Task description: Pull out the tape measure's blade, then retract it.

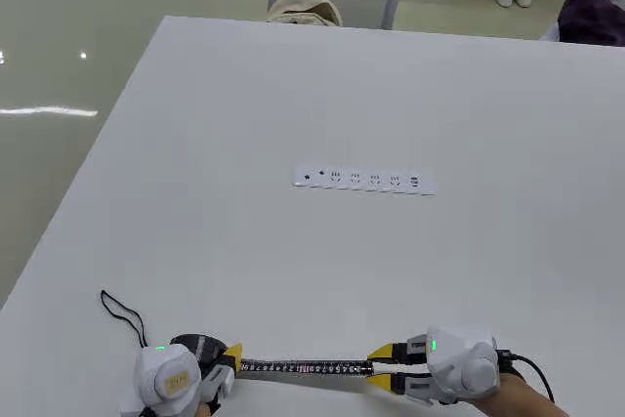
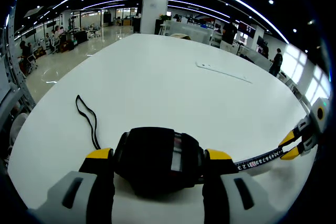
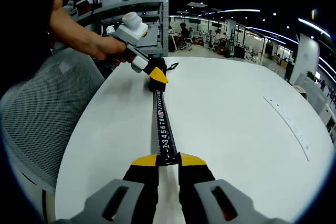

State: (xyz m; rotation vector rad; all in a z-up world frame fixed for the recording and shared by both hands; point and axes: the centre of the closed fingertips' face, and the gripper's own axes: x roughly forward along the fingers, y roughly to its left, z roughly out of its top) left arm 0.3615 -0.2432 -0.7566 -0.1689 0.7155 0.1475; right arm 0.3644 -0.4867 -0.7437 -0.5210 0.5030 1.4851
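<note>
Tape measure (image 2: 157, 158): one, black case, on the white desk (image 1: 342, 95) at the near edge, toward the person's left. Left tongs (image 2: 159, 155) clamp the case, one yellow-tipped jaw on each side, held apart by the width of the case. One blade (image 3: 164, 129) is drawn out of the case and runs straight, low over the desk, to the right tongs (image 3: 169, 159). Numbers on the blade are readable in both gripper views. Right tongs are nearly closed, pinching the blade's free end between the two yellow tips. One thin black strap loop (image 1: 122, 312) trails from the case and lies flat on the desk, beyond and left of it. One white power strip (image 1: 363, 180) lies mid-desk, well apart from the tape measure. Two tongs in total, level with each other in the head view, with the blade between them. In the right gripper view a hand (image 3: 100, 45) grips the left tongs, and one grey mesh chair (image 3: 37, 124) is beside the desk.
</note>
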